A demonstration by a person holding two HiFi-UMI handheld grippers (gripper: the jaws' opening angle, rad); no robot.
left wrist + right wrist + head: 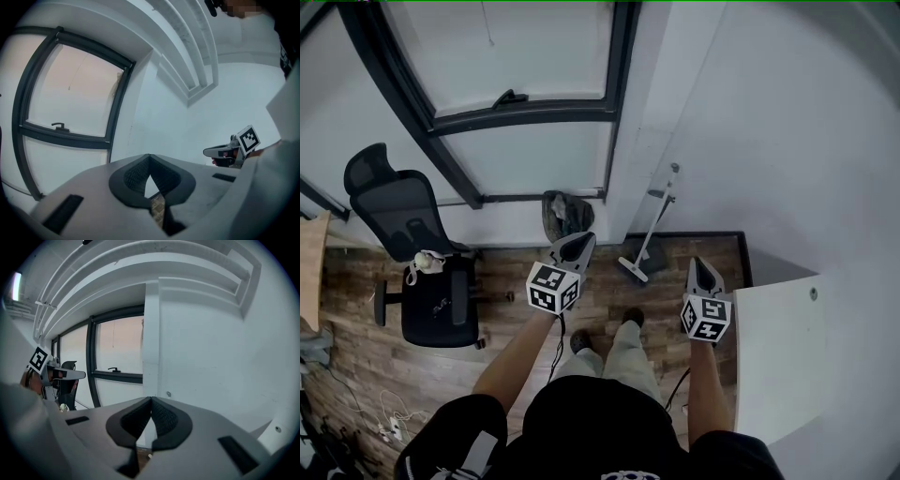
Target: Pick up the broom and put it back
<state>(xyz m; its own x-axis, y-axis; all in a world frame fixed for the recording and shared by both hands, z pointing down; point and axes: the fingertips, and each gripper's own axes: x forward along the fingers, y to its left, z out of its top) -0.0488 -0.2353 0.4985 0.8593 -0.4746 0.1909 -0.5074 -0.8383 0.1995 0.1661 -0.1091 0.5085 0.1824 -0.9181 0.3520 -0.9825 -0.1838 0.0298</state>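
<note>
The broom [653, 223] has a long pale handle and leans upright against the white wall, its head [632, 269] on the wood floor at the corner. My left gripper [584, 240] is held out over the floor to the left of the broom head, well short of it, jaws shut with nothing between them. To the right of the broom, my right gripper [698, 263] is also shut and empty. From the left gripper view I see its closed tips [149, 157] and the right gripper [228, 151] against the wall. The right gripper view shows its shut tips [151, 400] and the left gripper [65, 375].
A black office chair [420, 255] stands at the left under the dark-framed window [525, 111]. A crumpled dark bag [565, 214] sits by the wall left of the broom. A white tabletop [787, 356] fills the right side. Cables [386, 412] lie on the floor at lower left.
</note>
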